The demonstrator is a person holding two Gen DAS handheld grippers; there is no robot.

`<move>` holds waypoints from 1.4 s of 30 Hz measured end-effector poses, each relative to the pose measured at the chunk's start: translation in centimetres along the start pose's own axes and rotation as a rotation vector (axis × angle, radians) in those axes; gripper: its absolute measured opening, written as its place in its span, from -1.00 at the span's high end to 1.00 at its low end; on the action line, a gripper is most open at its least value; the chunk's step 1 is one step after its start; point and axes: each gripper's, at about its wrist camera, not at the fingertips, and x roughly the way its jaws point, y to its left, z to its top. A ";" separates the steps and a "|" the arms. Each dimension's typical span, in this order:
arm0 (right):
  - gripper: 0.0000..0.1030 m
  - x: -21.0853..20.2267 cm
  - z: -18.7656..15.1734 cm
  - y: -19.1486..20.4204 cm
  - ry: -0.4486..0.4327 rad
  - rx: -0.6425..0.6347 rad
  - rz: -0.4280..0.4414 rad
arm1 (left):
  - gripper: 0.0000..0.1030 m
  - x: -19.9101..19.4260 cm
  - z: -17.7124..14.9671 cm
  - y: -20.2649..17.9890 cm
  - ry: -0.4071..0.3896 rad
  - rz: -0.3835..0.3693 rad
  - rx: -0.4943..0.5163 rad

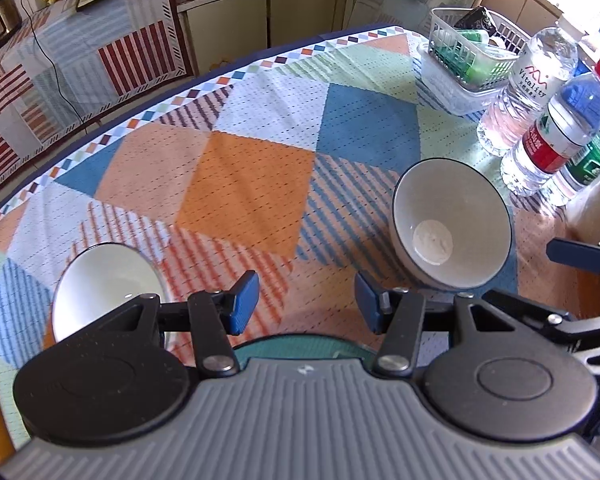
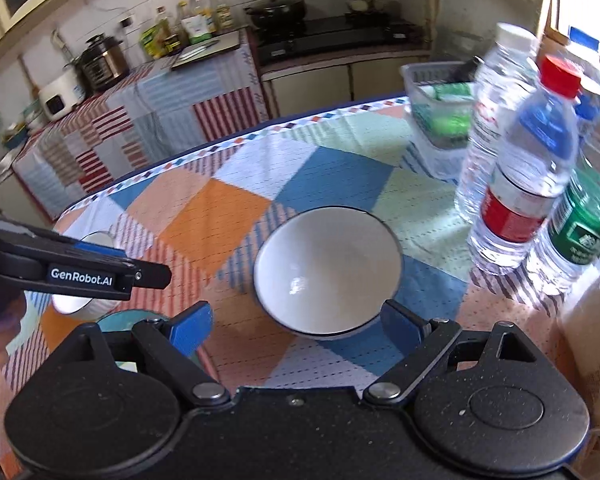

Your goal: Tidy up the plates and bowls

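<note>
Left wrist view: left gripper [image 1: 306,304] hangs over the patterned tablecloth [image 1: 244,184], jaws apart, nothing between them. Landmark is the dark-rimmed white bowl [image 1: 452,224]: it sits upright on the cloth, just right of and beyond the left gripper's blue pads. A second white bowl [image 1: 108,280] is well left of it, partly behind the gripper's left finger. A teal plate [image 1: 300,346] edge shows near side of the landmark bowl, mostly hidden by the gripper body. Water bottles [image 1: 556,136] stand right of the bowl, a plastic basket [image 1: 472,52] beyond it. Right wrist view: right gripper [image 2: 302,322] jaws wide apart, flanking the bowl's near rim; contact can't be told.
</note>
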 end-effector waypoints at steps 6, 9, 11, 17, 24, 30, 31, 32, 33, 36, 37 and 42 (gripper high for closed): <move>-0.81 2.3 0.1 -3.9 0.013 0.133 -0.017 | -0.01 2.7 0.9 -1.4 0.013 -0.038 -0.017; -0.79 3.5 0.1 -5.4 0.039 0.206 -0.016 | -0.01 3.5 1.2 -2.0 0.005 -0.045 -0.033; -0.75 4.3 0.0 -6.6 0.063 0.261 -0.006 | -0.01 3.9 1.4 -2.5 0.005 -0.049 -0.022; -0.67 6.5 -0.6 -8.0 0.122 0.381 0.041 | 0.01 4.9 2.0 -3.8 -0.036 0.038 0.029; -0.35 7.9 -0.8 -8.6 0.137 0.447 0.053 | 0.00 4.4 2.1 -3.3 -0.087 0.026 -0.011; -0.30 8.4 -0.8 -8.9 0.130 0.468 0.055 | -0.07 4.0 2.6 -3.7 -0.088 -0.036 0.008; -0.28 8.4 -0.8 -9.0 0.127 0.468 0.054 | -0.07 4.4 2.7 -4.0 -0.071 -0.037 0.014; -0.27 8.4 -0.8 -9.0 0.125 0.468 0.051 | -0.07 4.9 2.7 -4.1 -0.047 -0.046 0.017; -0.26 8.4 -0.7 -9.1 0.124 0.470 0.048 | -0.07 5.5 2.7 -4.2 -0.024 -0.061 0.014; -0.12 8.6 -0.6 -9.1 0.124 0.477 0.045 | 0.14 7.2 2.4 -4.4 0.034 -0.085 0.008; 0.03 8.6 -0.6 -9.1 0.125 0.479 0.045 | 0.21 7.7 2.3 -4.5 0.047 -0.084 0.005; 0.55 8.8 -0.4 -8.3 0.116 0.474 0.064 | 0.73 8.3 1.7 -5.1 0.062 -0.129 0.008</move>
